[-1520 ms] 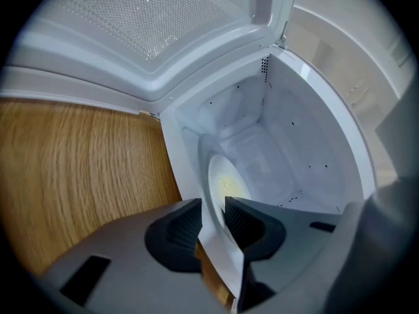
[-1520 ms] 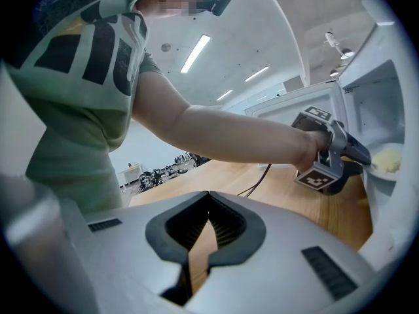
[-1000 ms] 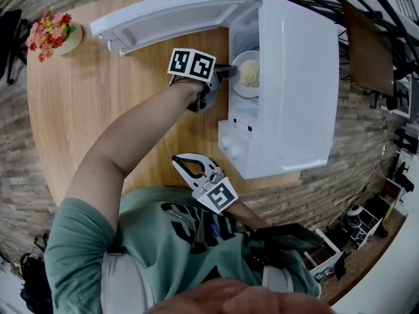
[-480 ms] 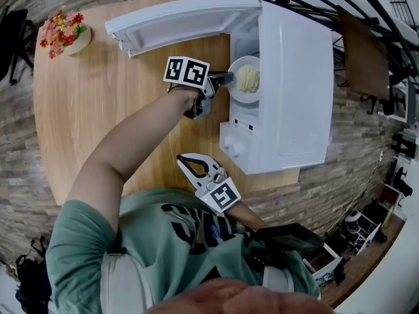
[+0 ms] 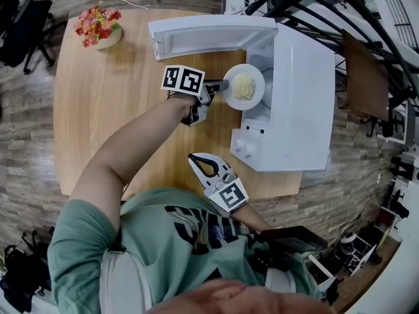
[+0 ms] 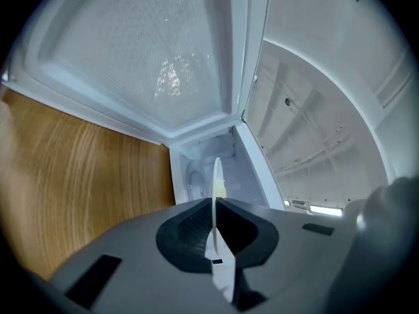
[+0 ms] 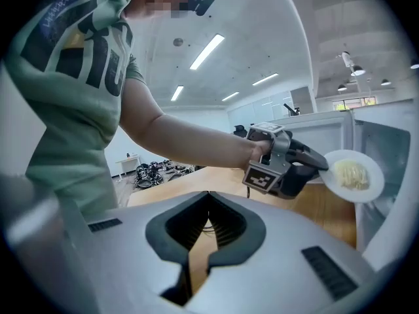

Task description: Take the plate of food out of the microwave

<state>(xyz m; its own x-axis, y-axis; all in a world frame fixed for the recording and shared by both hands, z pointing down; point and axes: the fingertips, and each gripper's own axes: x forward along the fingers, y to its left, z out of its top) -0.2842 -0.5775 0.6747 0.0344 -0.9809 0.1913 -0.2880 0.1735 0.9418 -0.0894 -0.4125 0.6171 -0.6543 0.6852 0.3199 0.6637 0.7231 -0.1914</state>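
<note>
Gripping at the near rim: plate is pinched edge-on by the closed left gripper | plate with noodles is held at the microwave mouth, mostly out | judged stiff, glazed, breakable, tippy on a one-sided hold | right gripper shut, empty | wooden table, office room.

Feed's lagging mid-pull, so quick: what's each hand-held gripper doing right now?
Left hand-held gripper: closed on the rim of the plate.
Right hand-held gripper: closed, holding nothing.
</note>
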